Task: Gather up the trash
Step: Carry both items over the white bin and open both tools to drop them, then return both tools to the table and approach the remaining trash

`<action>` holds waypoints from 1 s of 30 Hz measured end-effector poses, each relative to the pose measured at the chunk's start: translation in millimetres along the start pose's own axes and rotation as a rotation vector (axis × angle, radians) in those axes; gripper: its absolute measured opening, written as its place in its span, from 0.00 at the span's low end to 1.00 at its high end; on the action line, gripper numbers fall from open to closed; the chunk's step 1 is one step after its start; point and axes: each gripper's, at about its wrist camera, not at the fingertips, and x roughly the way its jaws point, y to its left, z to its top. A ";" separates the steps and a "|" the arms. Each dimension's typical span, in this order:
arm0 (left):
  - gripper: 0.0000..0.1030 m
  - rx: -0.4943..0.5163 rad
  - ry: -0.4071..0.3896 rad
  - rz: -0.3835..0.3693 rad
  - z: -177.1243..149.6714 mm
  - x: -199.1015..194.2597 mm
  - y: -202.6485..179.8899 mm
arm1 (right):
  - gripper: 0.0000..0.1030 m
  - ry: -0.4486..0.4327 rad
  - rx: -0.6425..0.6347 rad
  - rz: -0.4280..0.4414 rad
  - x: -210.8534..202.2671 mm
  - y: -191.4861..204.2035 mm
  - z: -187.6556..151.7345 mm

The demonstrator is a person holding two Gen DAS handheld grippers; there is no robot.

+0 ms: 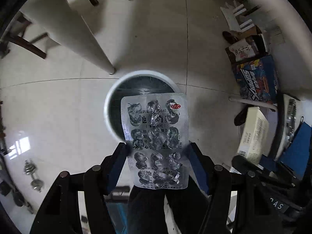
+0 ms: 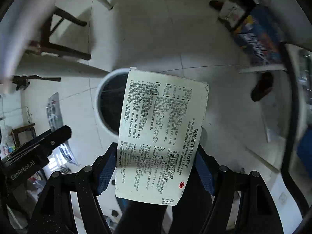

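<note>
The left gripper (image 1: 157, 156) is pinched on an emptied blister pack (image 1: 156, 140), its blue pads (image 1: 117, 167) bearing on the pack's two long edges. The pack's long axis runs forward, away from the camera, and its far end with the red OTC mark overlaps the mouth of the white-rimmed trash bin (image 1: 109, 105) on the tiled floor (image 1: 58, 105).

The right gripper (image 2: 158, 161) is clamped on a printed instruction leaflet (image 2: 161, 136), pads at both side edges. The leaflet's long axis also points forward, tilted slightly right; its far left corner lies over the same bin (image 2: 101, 101). The left gripper's body (image 2: 39, 148) shows at lower left.

A blue printed carton (image 1: 257, 81) lies on the floor, well apart, to the right.
</note>
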 end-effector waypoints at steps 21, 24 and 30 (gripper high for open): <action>0.97 -0.149 -0.058 0.104 -23.5 6.1 82.9 | 1.00 -0.002 -0.153 -0.010 158.4 27.9 55.1; 0.97 -0.139 -0.059 0.135 -30.2 -25.7 72.2 | 1.00 -0.003 -0.168 -0.082 145.5 33.3 47.7; 0.97 -0.118 -0.050 0.149 -55.5 -69.7 77.6 | 1.00 -0.029 -0.214 -0.162 99.2 44.7 30.6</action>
